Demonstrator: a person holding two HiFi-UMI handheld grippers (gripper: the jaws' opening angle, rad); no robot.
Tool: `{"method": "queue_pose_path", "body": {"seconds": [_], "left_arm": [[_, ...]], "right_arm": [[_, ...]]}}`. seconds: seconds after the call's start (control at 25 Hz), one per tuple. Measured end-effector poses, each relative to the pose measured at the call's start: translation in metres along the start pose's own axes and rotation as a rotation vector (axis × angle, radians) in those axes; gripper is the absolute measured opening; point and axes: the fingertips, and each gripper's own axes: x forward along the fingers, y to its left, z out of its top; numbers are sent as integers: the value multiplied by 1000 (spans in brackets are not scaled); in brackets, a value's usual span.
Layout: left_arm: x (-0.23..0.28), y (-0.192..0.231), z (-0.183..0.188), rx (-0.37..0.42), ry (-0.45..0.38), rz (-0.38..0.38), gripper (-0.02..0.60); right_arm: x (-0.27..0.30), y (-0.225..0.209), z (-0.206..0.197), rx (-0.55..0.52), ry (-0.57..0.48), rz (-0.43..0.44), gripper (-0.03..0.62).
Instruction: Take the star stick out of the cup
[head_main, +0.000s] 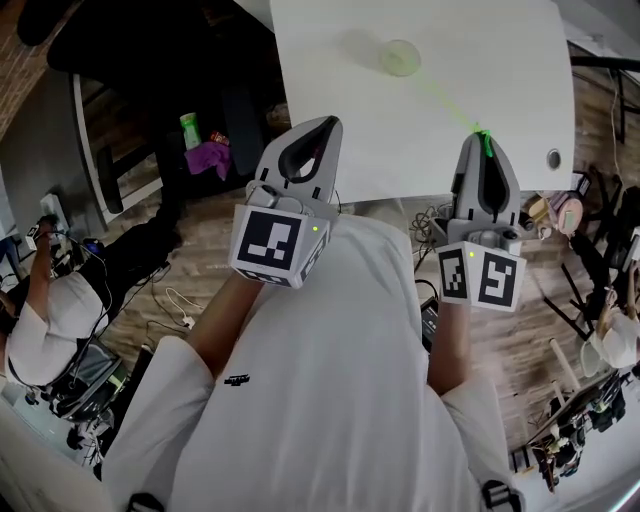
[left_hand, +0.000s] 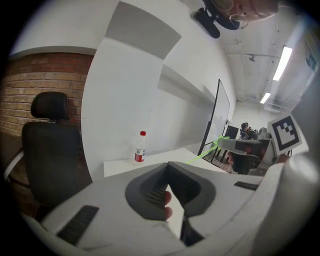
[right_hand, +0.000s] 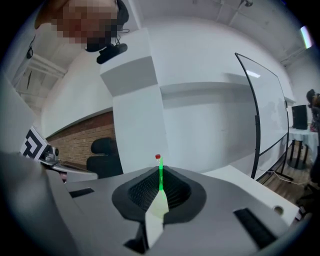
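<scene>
— Where is the thin green star stick (head_main: 450, 105)?
— It is pinched in the closed jaws of the right gripper (head_main: 482, 137), slanted toward the round translucent green cup (head_main: 400, 57) on the smooth white bench (head_main: 330, 60). The jaws of the left gripper (head_main: 330, 122) are closed, empty.

Closed left gripper (left_hand: 167, 165), bottle (left_hand: 140, 147) on table (left_hand: 120, 167), green star stick (left_hand: 203, 153) beyond
</scene>
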Motion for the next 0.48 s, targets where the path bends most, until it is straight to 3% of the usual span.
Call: {"method": "queue_pose_path", "body": {"seconds": [0.48], "left_arm": [[-38, -4, 17, 17, -67, 52, 6]], "right_arm": [[-72, -3, 24, -36, -99, 13, 18]]}}
